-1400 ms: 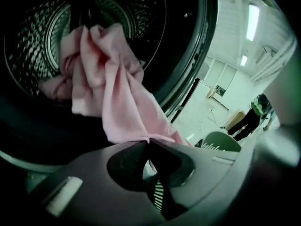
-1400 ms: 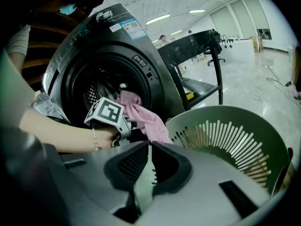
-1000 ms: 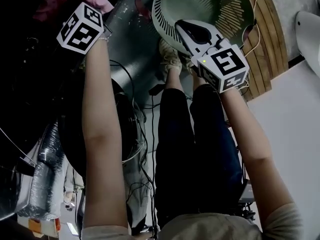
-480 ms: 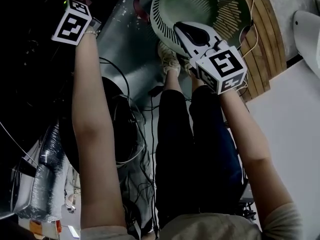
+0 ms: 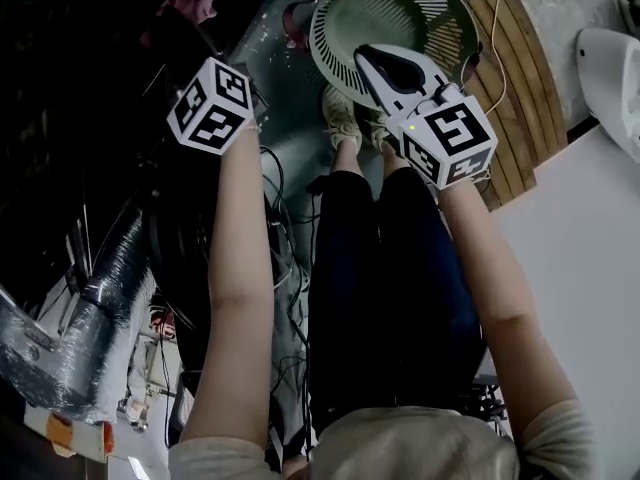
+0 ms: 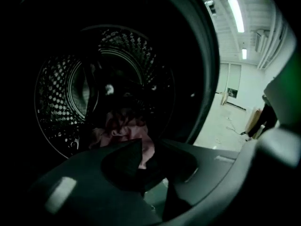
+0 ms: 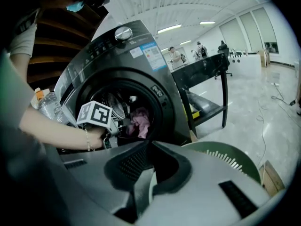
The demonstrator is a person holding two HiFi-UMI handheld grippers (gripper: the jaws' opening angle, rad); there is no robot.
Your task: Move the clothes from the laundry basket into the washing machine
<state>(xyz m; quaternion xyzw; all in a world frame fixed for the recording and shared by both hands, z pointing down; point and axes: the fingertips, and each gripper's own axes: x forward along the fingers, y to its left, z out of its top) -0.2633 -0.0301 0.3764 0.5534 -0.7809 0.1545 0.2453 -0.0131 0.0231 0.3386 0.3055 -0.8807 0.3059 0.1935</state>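
So the left gripper [image 6: 149, 173] had backed out, jaws opening on nothing; pink garment [image 6: 123, 128] lay in the washer drum [image 6: 56, 93], right gripper [image 7: 143, 173] closed empty over the bare-looking laundry basket [image 5: 322, 30]

1. Washer [image 7: 141, 51]: dark grey front-loader, mouth open, at 10 o'clock in the head view.
2. Clothes [image 6: 123, 126]: crumpled pink bundle, lying at the drum's 6 o'clock.
3. Basket [image 5: 440, 8]: round, green, slotted wall, upright at 12 o'clock beside the washer.
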